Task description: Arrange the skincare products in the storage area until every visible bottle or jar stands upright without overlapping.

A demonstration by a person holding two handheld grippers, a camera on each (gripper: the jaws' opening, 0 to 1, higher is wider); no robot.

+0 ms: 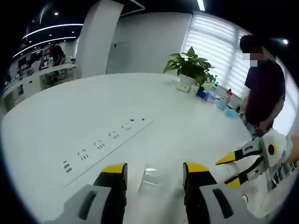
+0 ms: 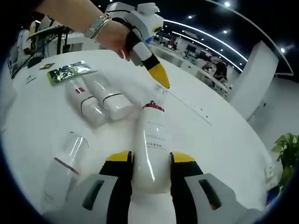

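In the right gripper view my right gripper [image 2: 149, 157] is shut on a white bottle [image 2: 152, 135] with a red band and a clear cap, pointing away from me over the white table [image 2: 224, 154]. Left of it two white tubes [image 2: 100, 102] lie side by side. A clear-capped bottle [image 2: 65, 163] lies nearer me. A hand holds my left gripper [image 2: 156, 70] just beyond the held bottle's cap. In the left gripper view my left gripper [image 1: 155, 168] is open, with a clear cap-like piece [image 1: 149, 176] between its jaws. The right gripper [image 1: 229, 170] comes in from the right.
A green packet [image 2: 70, 72] lies beyond the tubes. Far across the table stand a potted plant [image 1: 189, 65] and several small bottles [image 1: 219, 99], with a person [image 1: 264, 88] beside them. A line of dark marks [image 1: 105, 140] runs across the tabletop.
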